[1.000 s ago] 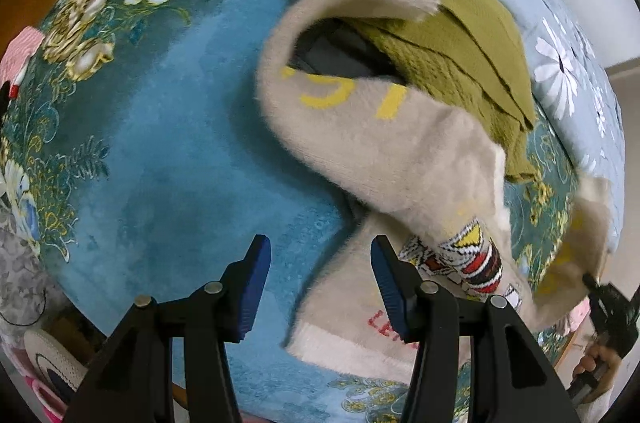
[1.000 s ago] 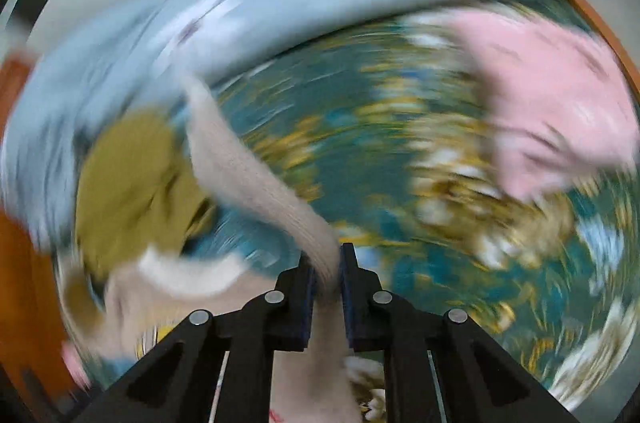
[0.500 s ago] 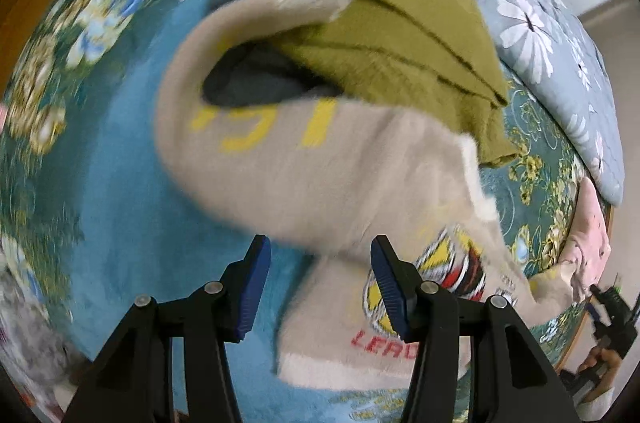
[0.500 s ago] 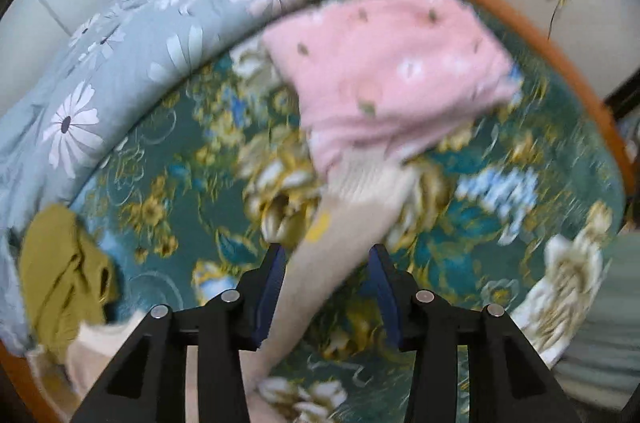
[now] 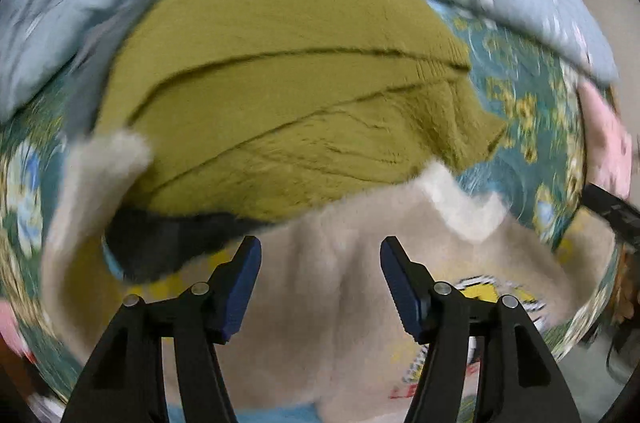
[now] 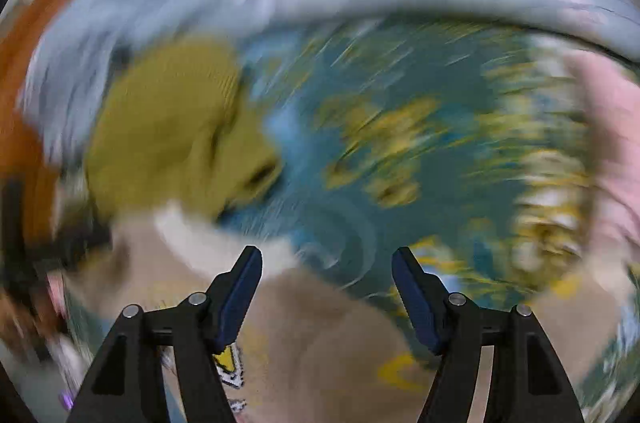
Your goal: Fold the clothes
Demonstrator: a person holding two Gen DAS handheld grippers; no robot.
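The beige sweater [image 5: 320, 287] lies on the teal floral bedspread [image 5: 516, 127], directly beneath and ahead of the left tongs [image 5: 320, 273]; its long axis appears to run left to right across them. Left tongs: nearer, released, jaws spread, empty. Right tongs [image 6: 326, 277]: released, over the sweater's edge. Sweater: fuzzy knit, printed emblem. An olive knit garment [image 5: 288, 63], ribbed and folded, overlaps its far side.

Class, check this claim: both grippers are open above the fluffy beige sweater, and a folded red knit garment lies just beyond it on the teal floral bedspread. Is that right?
Not quite. The folded knit garment is olive green, not red, as the left wrist view shows. The rest stands: left gripper and right gripper are open above the beige sweater on the bedspread.
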